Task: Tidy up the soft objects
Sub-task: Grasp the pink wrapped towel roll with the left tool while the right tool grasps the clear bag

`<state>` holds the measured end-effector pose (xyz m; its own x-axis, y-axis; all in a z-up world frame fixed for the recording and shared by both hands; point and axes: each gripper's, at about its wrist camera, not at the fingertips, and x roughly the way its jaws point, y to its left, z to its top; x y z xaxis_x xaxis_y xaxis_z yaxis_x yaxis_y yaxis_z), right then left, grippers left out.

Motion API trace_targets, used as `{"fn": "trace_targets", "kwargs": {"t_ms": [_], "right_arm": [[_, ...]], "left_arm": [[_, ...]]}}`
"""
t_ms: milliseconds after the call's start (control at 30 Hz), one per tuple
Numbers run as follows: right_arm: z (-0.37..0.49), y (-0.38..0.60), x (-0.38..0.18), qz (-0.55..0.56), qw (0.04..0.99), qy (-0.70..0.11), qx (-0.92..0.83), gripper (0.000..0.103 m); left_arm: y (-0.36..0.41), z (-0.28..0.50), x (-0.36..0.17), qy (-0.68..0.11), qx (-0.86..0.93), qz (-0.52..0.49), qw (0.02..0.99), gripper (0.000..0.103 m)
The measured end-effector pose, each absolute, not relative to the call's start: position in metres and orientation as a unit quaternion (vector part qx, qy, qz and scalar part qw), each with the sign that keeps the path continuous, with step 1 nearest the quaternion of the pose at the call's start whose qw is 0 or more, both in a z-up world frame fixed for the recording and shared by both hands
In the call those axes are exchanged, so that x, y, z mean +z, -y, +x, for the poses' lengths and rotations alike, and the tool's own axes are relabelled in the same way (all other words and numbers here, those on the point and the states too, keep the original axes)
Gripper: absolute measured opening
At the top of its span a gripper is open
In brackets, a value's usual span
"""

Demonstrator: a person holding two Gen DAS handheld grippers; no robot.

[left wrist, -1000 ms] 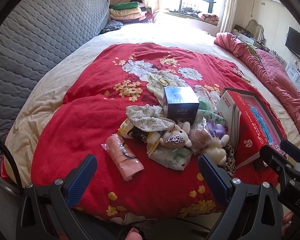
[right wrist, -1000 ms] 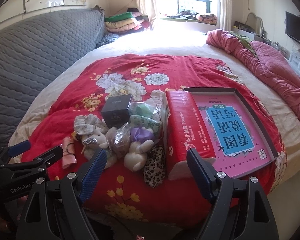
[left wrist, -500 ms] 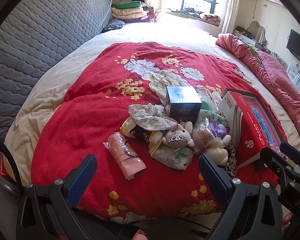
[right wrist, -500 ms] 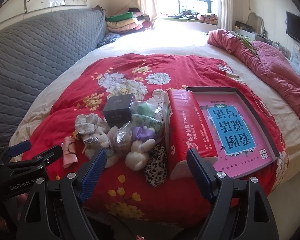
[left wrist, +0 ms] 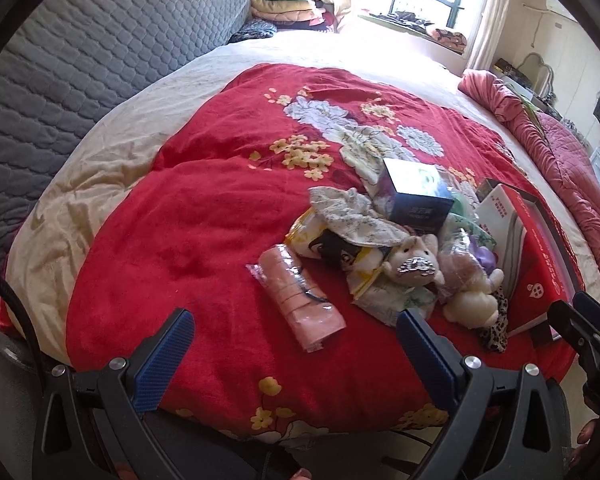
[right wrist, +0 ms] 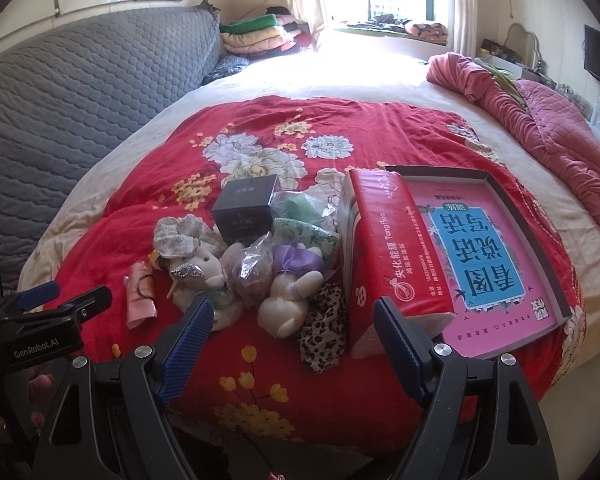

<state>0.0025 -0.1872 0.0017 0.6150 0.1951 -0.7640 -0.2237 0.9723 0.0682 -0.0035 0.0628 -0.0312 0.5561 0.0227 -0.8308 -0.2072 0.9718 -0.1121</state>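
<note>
Both grippers are held above the near edge of the bed, with the jaws of each spread wide and nothing between them. The left gripper (left wrist: 294, 338) is positioned before the pink roll (left wrist: 296, 294). The right gripper (right wrist: 294, 330) is positioned before the white bear (right wrist: 290, 296) and the leopard-print cloth (right wrist: 324, 330).

The soft objects are gathered in one cluster on the red floral blanket (left wrist: 204, 216), just left of the red tissue pack (right wrist: 384, 256). The pink roll lies at the left end, apart from the rest. A floral fabric piece (left wrist: 352, 214) is draped over a cartoon-print pouch (left wrist: 332, 246). A small plush with a sequin bow (left wrist: 414, 260) rests against a bagged plush (right wrist: 252, 268). The white bear, dressed in purple, lies beside the leopard-print cloth. A dark box (right wrist: 246, 210) stands behind the cluster, touching it. The red tissue pack leans on the edge of an open tray (right wrist: 504, 196) that holds a pink book (right wrist: 480, 256).

Compared with the earlier frames, no object in the cluster is displaced. In the left wrist view the cluster is shifted toward the right and more of the grey quilted cover (left wrist: 80, 64) is seen. The right wrist view is almost unchanged. The jaws of both grippers are spread as widely as before.
</note>
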Motion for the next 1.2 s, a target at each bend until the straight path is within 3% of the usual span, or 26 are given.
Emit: {"fn": "trace_targets", "kwargs": {"t_ms": [500,800,833,967,1100,1200], "right_arm": [[0.048,0.143,-0.031,-0.078,0.880,-0.444,0.151,0.083],[0.073,0.129,-0.049,-0.111,0.873,-0.449,0.156,0.083],[0.075,0.127,-0.051,-0.116,0.872,-0.449,0.158,0.081],[0.083,0.115,-0.061,-0.139,0.862,-0.457,0.168,0.055],[0.088,0.109,-0.073,-0.147,0.854,-0.470,0.170,0.046],[0.090,0.110,-0.075,-0.149,0.856,-0.463,0.173,0.040]], "left_arm": [[-0.088,0.040,-0.084,-0.531,0.065,-0.164,0.829,0.101],[-0.075,0.068,-0.116,-0.569,0.084,-0.157,0.803,0.091],[-0.075,0.070,-0.118,-0.569,0.085,-0.156,0.803,0.089],[-0.074,0.075,-0.121,-0.563,0.090,-0.151,0.807,0.078],[-0.073,0.078,-0.122,-0.559,0.093,-0.141,0.812,0.065],[-0.077,0.078,-0.122,-0.553,0.095,-0.140,0.816,0.049]]}}
